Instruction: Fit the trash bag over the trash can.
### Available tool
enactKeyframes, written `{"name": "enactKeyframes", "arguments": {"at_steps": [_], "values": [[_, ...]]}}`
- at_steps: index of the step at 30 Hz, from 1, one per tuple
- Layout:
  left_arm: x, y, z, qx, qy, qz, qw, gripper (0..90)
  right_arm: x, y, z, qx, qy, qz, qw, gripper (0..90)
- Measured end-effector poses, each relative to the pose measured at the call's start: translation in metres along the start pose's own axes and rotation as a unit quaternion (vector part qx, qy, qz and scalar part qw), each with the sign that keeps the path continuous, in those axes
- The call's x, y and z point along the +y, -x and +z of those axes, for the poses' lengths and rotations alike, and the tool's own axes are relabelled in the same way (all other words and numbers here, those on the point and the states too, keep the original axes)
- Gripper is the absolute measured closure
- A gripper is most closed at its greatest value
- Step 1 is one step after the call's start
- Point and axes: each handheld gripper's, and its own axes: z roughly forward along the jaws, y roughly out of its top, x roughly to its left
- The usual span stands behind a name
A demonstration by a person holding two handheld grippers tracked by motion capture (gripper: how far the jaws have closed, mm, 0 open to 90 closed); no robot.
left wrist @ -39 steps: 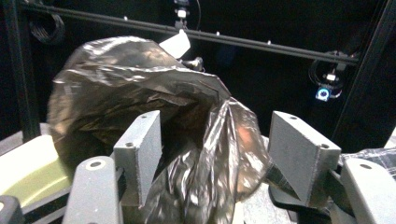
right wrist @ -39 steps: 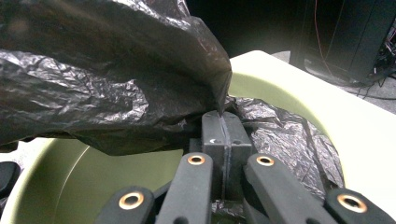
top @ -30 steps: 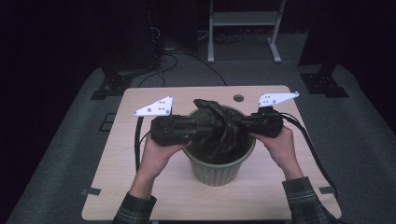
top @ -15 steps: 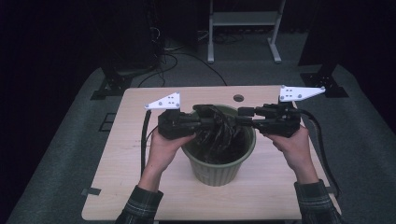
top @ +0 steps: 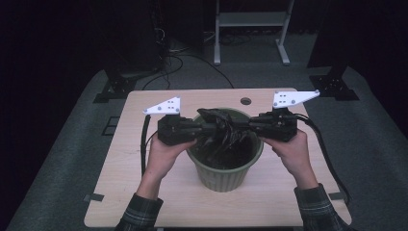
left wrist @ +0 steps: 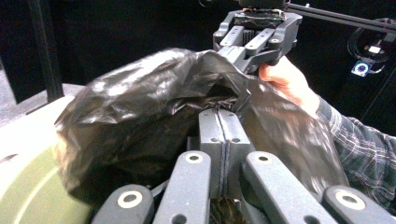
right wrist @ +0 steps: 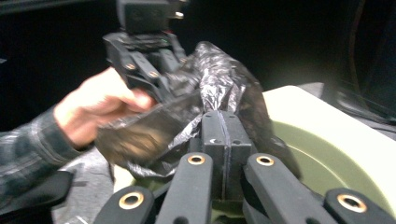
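Observation:
A crumpled black plastic bag (top: 223,135) hangs in and above a green ribbed bin (top: 223,175) in the middle of the wooden table (top: 139,192). My left gripper (top: 206,128) comes in level from the left, shut on the bag's upper edge. My right gripper (top: 243,127) faces it from the right; its jaws have just been closing with the bag film between them and now pinch it. In the left gripper view the shut left gripper (left wrist: 219,122) pinches the bag (left wrist: 140,112), and the right gripper (left wrist: 240,55) bites the same fold beyond. The right gripper view shows the right gripper (right wrist: 223,122) shut on the bag (right wrist: 224,79).
The bin's rim (right wrist: 327,140) lies just below both grippers. A small hole (top: 246,101) is in the table's far edge. Cables trail from each gripper down the table's sides. Stand feet (top: 332,86) and a metal frame (top: 250,29) stand on the floor behind the table.
The right hand has risen slightly and shifted outward, then partly back. The left hand has stayed in place. The bag stays bunched between the two grippers over the bin.

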Motion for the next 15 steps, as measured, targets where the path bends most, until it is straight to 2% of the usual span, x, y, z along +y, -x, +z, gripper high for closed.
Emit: {"name": "enactKeyframes", "arguments": {"at_steps": [1, 2, 8, 12, 15], "values": [[0.0, 0.0, 0.0, 0.0, 0.0, 0.0, 1.0, 88.2, 0.0, 0.0, 0.0, 0.0, 0.0, 0.0, 1.0, 90.0], [-0.001, -0.001, -0.004, 0.004, 0.001, -0.002, 1.0, 88.2, -0.002, 0.003, -0.004, -0.014, 0.003, 0.004, 0.9999, 90.0], [-0.004, -0.009, -0.038, 0.039, 0.007, -0.013, 0.9991, 85.6, -0.012, 0.018, -0.02, -0.046, 0.007, 0.025, 0.9986, 90.0], [-0.007, -0.017, -0.057, 0.066, 0.004, -0.019, 0.9976, 85.8, -0.02, 0.027, -0.029, -0.059, 0.007, 0.037, 0.9976, 90.0], [-0.011, -0.025, -0.066, 0.09, -0.005, -0.024, 0.9956, 85.8, -0.027, 0.032, -0.033, -0.073, -0.004, 0.041, 0.9965, 90.0]]}}
